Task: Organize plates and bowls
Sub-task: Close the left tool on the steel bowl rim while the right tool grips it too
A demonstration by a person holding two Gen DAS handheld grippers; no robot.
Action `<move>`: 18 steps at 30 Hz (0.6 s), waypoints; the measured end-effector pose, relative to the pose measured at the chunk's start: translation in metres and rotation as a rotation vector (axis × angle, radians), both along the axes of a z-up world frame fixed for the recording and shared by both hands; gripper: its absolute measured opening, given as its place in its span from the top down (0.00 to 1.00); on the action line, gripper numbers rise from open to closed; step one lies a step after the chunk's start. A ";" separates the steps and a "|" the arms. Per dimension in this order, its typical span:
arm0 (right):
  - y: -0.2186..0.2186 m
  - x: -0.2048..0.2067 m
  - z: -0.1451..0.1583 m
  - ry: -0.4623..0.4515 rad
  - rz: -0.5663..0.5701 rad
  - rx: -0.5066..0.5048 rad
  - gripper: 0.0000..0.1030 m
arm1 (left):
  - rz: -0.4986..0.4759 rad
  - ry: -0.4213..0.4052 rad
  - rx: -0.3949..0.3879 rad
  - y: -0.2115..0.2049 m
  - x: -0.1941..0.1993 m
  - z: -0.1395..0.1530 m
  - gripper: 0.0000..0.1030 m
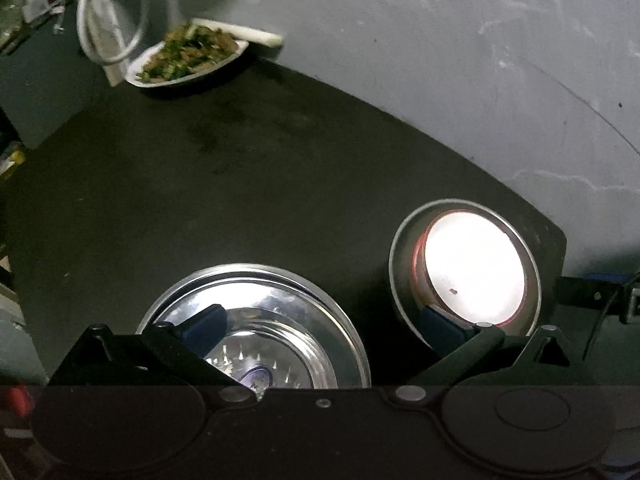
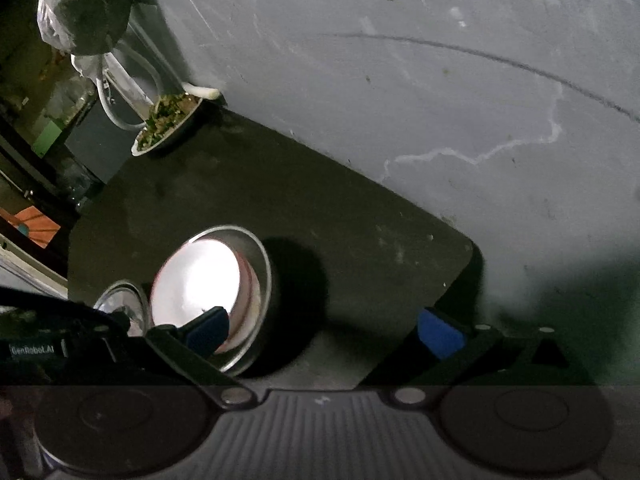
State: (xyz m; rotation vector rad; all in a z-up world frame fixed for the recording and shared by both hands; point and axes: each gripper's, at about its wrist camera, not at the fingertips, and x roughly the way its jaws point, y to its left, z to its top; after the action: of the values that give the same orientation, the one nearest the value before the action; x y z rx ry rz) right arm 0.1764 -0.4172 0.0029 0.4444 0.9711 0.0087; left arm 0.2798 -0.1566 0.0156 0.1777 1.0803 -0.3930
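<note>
A stack of shiny steel plates and bowls sits at the near edge of the dark table. To its right stands a steel bowl with a white, red-rimmed dish inside it. My left gripper is open and empty, one finger over the steel stack, the other at the bowl's near rim. In the right wrist view the same bowl with the white dish is at the left. My right gripper is open and empty, its left finger over the bowl.
A white plate of green cooked food stands at the table's far corner by the grey wall; it also shows in the right wrist view. A white cable loop hangs behind it. The table's right corner ends against the wall.
</note>
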 end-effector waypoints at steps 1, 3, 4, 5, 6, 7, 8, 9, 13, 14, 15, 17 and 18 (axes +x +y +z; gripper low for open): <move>0.000 -0.001 -0.002 0.005 -0.002 0.004 0.00 | -0.006 0.012 -0.003 -0.001 0.003 -0.001 0.01; 0.000 -0.001 -0.006 0.012 -0.005 0.016 0.00 | -0.015 0.034 0.000 -0.003 0.009 -0.003 0.01; 0.001 -0.001 -0.008 0.013 -0.006 0.022 0.00 | -0.024 0.041 0.007 -0.005 0.012 -0.004 0.01; 0.001 -0.002 -0.010 0.012 -0.009 0.027 0.00 | -0.036 0.045 0.021 -0.008 0.014 -0.005 0.01; 0.001 -0.002 -0.012 0.013 -0.012 0.029 0.00 | -0.052 0.046 0.037 -0.011 0.016 -0.007 0.01; 0.002 -0.003 -0.013 0.013 -0.015 0.030 0.00 | -0.070 0.047 0.052 -0.014 0.017 -0.008 0.01; 0.003 -0.003 -0.015 0.016 -0.017 0.030 0.00 | -0.085 0.045 0.064 -0.017 0.020 -0.009 0.01; 0.003 -0.003 -0.017 0.020 -0.017 0.028 0.00 | -0.098 0.042 0.073 -0.019 0.022 -0.009 0.01; 0.005 -0.004 -0.020 0.027 -0.026 0.008 0.00 | -0.156 0.038 0.120 -0.030 0.031 -0.012 0.01; 0.005 -0.004 -0.020 0.027 -0.030 0.007 0.00 | -0.169 0.037 0.131 -0.032 0.032 -0.013 0.01; 0.005 -0.003 -0.020 0.026 -0.031 0.008 0.00 | -0.185 0.040 0.141 -0.034 0.034 -0.013 0.01; 0.005 -0.002 -0.020 0.024 -0.030 0.004 0.00 | -0.216 0.045 0.158 -0.037 0.038 -0.015 0.01; 0.006 -0.001 -0.019 0.023 -0.028 -0.001 0.00 | -0.233 0.048 0.166 -0.038 0.040 -0.017 0.01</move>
State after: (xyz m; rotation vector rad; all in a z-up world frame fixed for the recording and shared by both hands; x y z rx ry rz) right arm 0.1751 -0.4114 -0.0165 0.4575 0.9871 -0.0222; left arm 0.3197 -0.1948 -0.0012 0.4467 1.1432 -0.5185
